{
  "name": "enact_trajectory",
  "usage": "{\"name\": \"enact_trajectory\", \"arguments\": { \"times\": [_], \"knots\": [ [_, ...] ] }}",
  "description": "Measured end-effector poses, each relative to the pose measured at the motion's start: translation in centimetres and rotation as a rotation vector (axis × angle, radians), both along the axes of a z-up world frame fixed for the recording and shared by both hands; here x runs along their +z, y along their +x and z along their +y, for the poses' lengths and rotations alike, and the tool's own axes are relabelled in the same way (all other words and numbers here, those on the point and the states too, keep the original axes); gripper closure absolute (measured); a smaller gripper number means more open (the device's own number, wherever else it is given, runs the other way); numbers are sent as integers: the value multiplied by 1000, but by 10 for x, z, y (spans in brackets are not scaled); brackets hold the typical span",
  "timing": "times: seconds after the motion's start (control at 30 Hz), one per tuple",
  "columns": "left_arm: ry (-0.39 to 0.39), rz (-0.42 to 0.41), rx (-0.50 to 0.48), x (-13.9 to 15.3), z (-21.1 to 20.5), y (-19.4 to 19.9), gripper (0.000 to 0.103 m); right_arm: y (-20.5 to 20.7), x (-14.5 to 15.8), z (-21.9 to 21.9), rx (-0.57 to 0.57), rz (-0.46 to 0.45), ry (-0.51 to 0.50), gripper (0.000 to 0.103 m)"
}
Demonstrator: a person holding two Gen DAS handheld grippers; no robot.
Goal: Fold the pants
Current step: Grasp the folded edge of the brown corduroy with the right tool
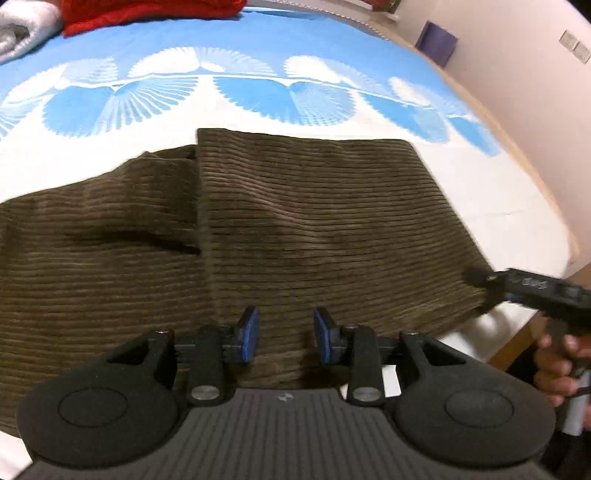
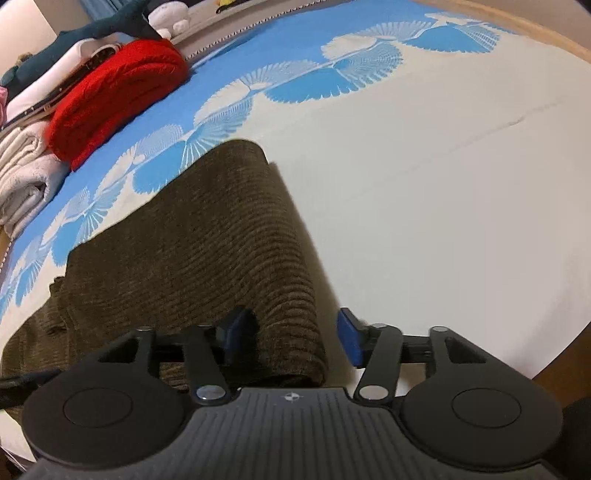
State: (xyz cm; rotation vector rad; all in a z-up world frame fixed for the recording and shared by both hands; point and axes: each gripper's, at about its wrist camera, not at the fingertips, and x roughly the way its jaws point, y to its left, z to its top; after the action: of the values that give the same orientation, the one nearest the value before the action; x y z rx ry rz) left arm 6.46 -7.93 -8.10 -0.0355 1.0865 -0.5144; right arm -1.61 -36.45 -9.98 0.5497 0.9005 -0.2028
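Observation:
Brown corduroy pants (image 1: 314, 221) lie folded on the blue and white bed sheet (image 1: 498, 192), one layer doubled over the other with its edge running up the middle. My left gripper (image 1: 286, 332) hovers open just over the near edge of the pants, with nothing pinched between its blue pads. In the right wrist view the pants (image 2: 192, 258) end in a rounded fold on the right. My right gripper (image 2: 293, 336) stands open astride that fold; the right pad (image 2: 349, 339) is clear of the cloth. The right gripper (image 1: 517, 288) also shows at the pants' right edge, held by a hand (image 1: 557, 365).
A folded red garment (image 2: 118, 96) and pale towels (image 2: 22, 173) are stacked at the far left of the bed, with a dark plush shark (image 2: 110, 22) behind. White sheet (image 2: 443, 184) spreads to the right of the pants. The bed's wooden edge (image 1: 517, 147) runs near the wall.

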Motion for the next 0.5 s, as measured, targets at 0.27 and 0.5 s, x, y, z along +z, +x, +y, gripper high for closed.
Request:
{"name": "enact_trajectory", "arguments": {
  "times": [0.27, 0.5],
  "knots": [
    [128, 3, -84, -14, -14, -8, 56, 3, -8, 1, -13, 27, 8, 38],
    [86, 6, -54, -6, 0, -11, 44, 0, -4, 7, 7, 4, -23, 50]
  ]
}}
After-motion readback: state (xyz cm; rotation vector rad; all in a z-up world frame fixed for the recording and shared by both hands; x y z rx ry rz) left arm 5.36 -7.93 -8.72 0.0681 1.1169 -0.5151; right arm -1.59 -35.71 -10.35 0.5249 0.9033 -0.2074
